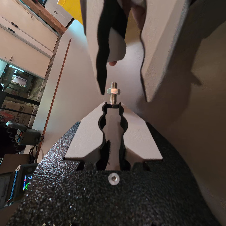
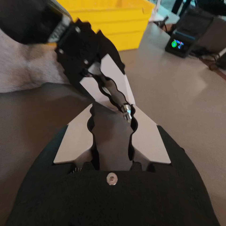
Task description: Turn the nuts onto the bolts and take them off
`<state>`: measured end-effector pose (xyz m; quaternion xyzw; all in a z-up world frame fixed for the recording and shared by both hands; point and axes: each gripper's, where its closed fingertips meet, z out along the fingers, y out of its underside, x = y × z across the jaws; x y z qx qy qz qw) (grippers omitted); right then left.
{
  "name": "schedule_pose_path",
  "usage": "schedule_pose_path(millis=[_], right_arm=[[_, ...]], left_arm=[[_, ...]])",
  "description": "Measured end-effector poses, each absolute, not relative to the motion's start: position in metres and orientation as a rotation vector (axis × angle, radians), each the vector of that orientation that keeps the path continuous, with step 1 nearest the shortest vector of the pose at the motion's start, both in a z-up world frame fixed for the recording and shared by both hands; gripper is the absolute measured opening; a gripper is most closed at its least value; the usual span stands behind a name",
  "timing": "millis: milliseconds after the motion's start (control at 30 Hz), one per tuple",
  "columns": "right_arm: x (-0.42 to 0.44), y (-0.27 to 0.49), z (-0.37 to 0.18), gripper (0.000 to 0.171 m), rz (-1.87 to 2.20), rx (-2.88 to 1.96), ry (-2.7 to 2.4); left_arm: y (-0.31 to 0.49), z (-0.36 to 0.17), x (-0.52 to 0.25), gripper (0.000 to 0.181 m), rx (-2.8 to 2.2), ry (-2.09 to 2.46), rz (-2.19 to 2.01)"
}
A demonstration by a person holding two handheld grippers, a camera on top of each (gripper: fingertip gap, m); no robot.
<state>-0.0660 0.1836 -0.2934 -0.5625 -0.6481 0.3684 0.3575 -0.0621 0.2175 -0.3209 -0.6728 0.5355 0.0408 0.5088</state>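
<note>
My left gripper (image 1: pixel 113 104) is shut on the hex head of a silver bolt (image 1: pixel 113 97), which points straight out from its tips. A silver nut (image 1: pixel 113 91) sits on the thread, a little short of the bolt's end. My right gripper (image 1: pixel 124 96) comes in from the far side, open, with one fingertip on each side of the nut and not touching it. In the right wrist view my right gripper (image 2: pixel 111 107) is open, and the bolt (image 2: pixel 126 111), held by the left gripper (image 2: pixel 126 107), lies close to its right finger (image 2: pixel 144 128).
A yellow bin (image 2: pixel 110 18) stands at the back of the pale table (image 2: pixel 171 97). A black device with a lit screen (image 2: pixel 177 45) sits at the back right. A grey cloth (image 2: pixel 24 67) lies at the left. Cabinets (image 1: pixel 24 36) line the far wall. The grippers' ends are close to 4 cm from one another.
</note>
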Motion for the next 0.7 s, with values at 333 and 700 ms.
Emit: schedule_pose_path(millis=[333,700], right_arm=[[-0.073,0.161,-0.278,0.049,1.087,-1.251,-1.685],[-0.06,0.191,-0.314,0.061,0.948,-1.56,-1.685]], left_arm=[[0.218,-0.322,-0.062,0.017,-1.624,1.297,0.112],[0.218,-0.323,-0.061,0.017,-1.628,1.294,0.107]])
